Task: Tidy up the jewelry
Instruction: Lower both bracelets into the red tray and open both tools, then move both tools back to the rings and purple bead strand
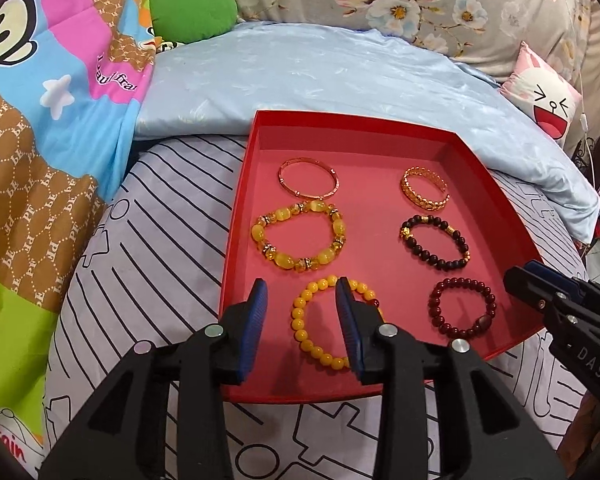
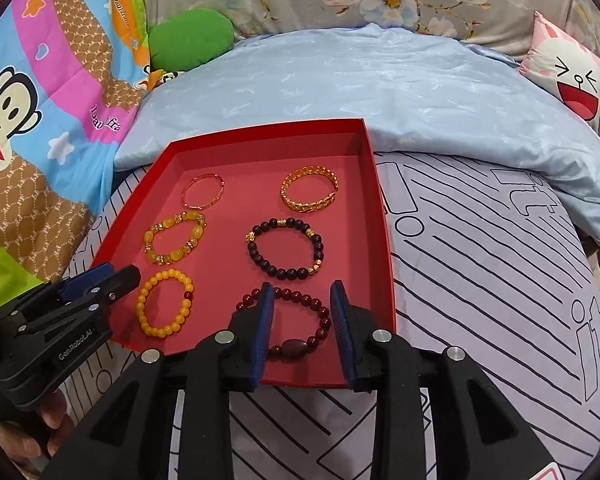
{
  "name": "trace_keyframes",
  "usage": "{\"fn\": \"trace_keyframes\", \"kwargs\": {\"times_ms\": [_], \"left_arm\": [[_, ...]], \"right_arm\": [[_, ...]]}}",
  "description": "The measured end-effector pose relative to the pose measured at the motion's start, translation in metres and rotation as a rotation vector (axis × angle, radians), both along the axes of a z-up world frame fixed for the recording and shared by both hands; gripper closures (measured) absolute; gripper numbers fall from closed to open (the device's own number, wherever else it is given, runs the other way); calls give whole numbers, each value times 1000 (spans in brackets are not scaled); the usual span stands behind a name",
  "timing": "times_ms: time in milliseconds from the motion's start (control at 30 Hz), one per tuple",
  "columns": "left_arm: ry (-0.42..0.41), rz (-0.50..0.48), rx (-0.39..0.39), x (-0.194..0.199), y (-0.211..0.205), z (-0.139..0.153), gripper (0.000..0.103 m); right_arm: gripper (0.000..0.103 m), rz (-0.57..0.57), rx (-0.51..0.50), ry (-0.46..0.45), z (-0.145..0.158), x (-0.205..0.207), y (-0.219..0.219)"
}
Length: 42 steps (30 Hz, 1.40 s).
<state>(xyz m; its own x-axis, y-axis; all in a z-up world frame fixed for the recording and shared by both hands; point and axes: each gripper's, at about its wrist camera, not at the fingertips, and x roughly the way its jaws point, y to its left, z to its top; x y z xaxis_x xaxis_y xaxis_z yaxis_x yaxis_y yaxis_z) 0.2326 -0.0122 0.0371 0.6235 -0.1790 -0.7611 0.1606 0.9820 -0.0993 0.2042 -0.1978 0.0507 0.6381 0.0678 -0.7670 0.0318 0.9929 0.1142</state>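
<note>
A red tray [image 1: 240,196] [image 2: 384,240] lies on the bed and holds several bracelets in two columns. My left gripper [image 1: 302,286] is open and empty, hovering over the small yellow bead bracelet [image 1: 300,328] [image 2: 148,320] at the tray's near left. My right gripper [image 2: 300,290] is open and empty over the dark red bead bracelet [image 2: 320,320] [image 1: 464,308] at the near right. Farther back lie a large yellow bead bracelet [image 1: 296,236], a black bead bracelet [image 2: 284,248], a thin rose-gold bangle [image 1: 308,180] and a gold cuff [image 2: 310,188].
The tray rests on a striped white sheet [image 2: 480,280]. A folded light-blue blanket [image 1: 320,76] lies behind it. A cartoon quilt [image 1: 40,120] rises at the left, with a green cushion [image 1: 192,10] and a pink cartoon pillow [image 2: 568,72] at the back.
</note>
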Motion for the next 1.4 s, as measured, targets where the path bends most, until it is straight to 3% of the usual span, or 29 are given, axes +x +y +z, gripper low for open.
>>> {"fn": "trace_keyframes", "kwargs": {"times_ms": [433, 700, 1133, 1400], "left_arm": [[-28, -14, 2, -28, -3, 15, 69], [-39, -18, -11, -66, 3, 24, 69], [24, -42, 3, -137, 9, 2, 69], [46, -64, -9, -169, 10, -5, 69]], "right_arm": [[74, -1, 17, -18, 11, -33, -2], [74, 11, 15, -21, 16, -80, -6], [74, 74, 41, 46, -4, -167, 8], [77, 129, 40, 71, -17, -189, 25]]}}
